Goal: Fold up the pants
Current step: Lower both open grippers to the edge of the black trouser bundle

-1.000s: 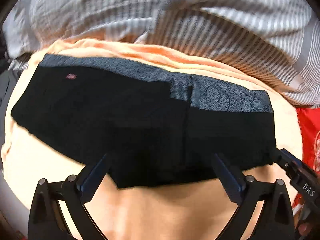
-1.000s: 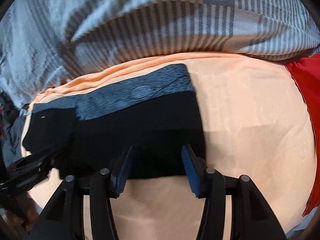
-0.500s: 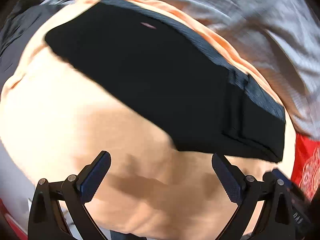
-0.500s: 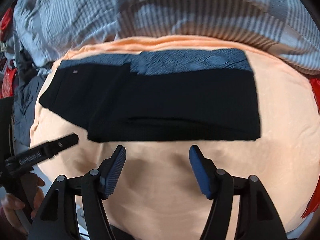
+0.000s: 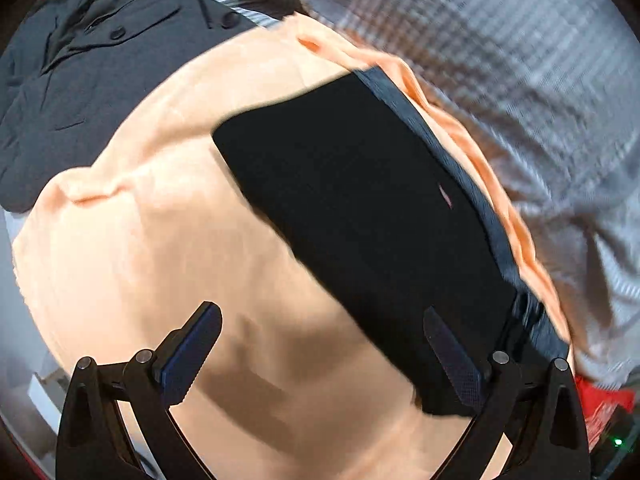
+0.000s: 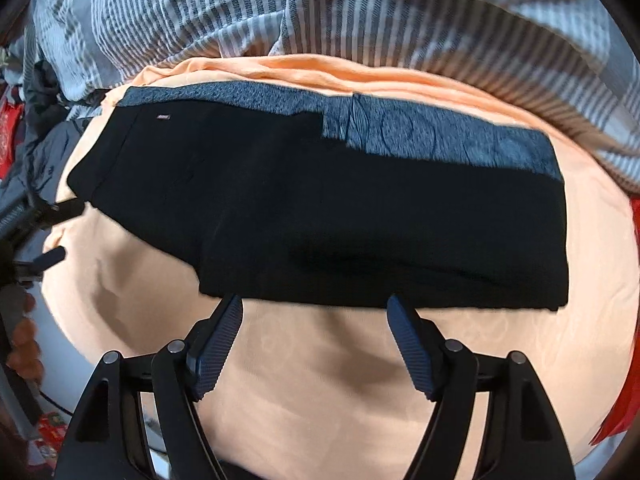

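Black pants (image 6: 320, 208) lie folded into a long flat band on a peach cloth (image 6: 320, 380), with a grey-blue patterned strip (image 6: 420, 136) along the far edge. My right gripper (image 6: 315, 300) hovers just before the near edge, its jaws opening with nothing between them. In the left wrist view the pants (image 5: 368, 216) run diagonally toward the lower right. My left gripper (image 5: 320, 314) stands wide open above their near edge, its right finger (image 5: 448, 352) over the black fabric, gripping nothing. The left gripper (image 6: 60, 232) also shows at the pants' left end.
Grey-and-white striped bedding (image 6: 400, 12) is bunched behind the peach cloth. A dark grey jacket (image 5: 80, 80) lies past the cloth's left end. Something red (image 6: 624, 400) sits at the right edge. A person's hand (image 6: 24, 340) shows at the far left.
The right gripper has drawn back off the pants' near edge and its jaws have widened. The left gripper has swung toward the pants' left end and rolled, so the pants now lie diagonally.
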Action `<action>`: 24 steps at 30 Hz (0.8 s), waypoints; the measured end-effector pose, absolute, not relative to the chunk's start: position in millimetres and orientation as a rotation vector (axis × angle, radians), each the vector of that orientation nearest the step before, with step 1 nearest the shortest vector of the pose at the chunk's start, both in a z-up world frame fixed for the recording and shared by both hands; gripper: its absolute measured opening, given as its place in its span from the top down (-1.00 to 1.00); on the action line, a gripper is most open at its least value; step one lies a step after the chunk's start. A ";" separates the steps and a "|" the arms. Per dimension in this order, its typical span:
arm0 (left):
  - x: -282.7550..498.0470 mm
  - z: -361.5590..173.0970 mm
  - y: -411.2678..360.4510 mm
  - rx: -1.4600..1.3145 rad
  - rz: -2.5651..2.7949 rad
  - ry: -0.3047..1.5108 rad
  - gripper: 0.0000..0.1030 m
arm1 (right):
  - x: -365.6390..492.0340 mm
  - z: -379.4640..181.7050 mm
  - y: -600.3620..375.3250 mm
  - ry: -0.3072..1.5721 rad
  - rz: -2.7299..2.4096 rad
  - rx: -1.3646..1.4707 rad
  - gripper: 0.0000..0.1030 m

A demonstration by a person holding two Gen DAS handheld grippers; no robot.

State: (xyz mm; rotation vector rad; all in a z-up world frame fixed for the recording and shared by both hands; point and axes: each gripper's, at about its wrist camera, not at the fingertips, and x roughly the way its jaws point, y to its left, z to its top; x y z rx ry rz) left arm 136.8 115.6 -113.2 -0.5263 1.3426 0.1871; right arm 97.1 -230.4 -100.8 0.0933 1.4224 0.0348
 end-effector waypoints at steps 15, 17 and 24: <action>168.6 -158.5 154.9 -0.716 0.072 1.277 -0.97 | 128.9 -141.6 -224.5 1.461 -0.030 0.014 -0.61; 171.1 -161.1 156.0 -0.757 0.039 1.250 -0.97 | 129.1 -142.7 -222.2 1.460 -0.026 0.006 -0.66; 186.4 -165.5 145.7 -0.757 -0.016 1.214 -0.97 | 128.2 -147.0 -214.2 1.454 -0.025 -0.027 -0.69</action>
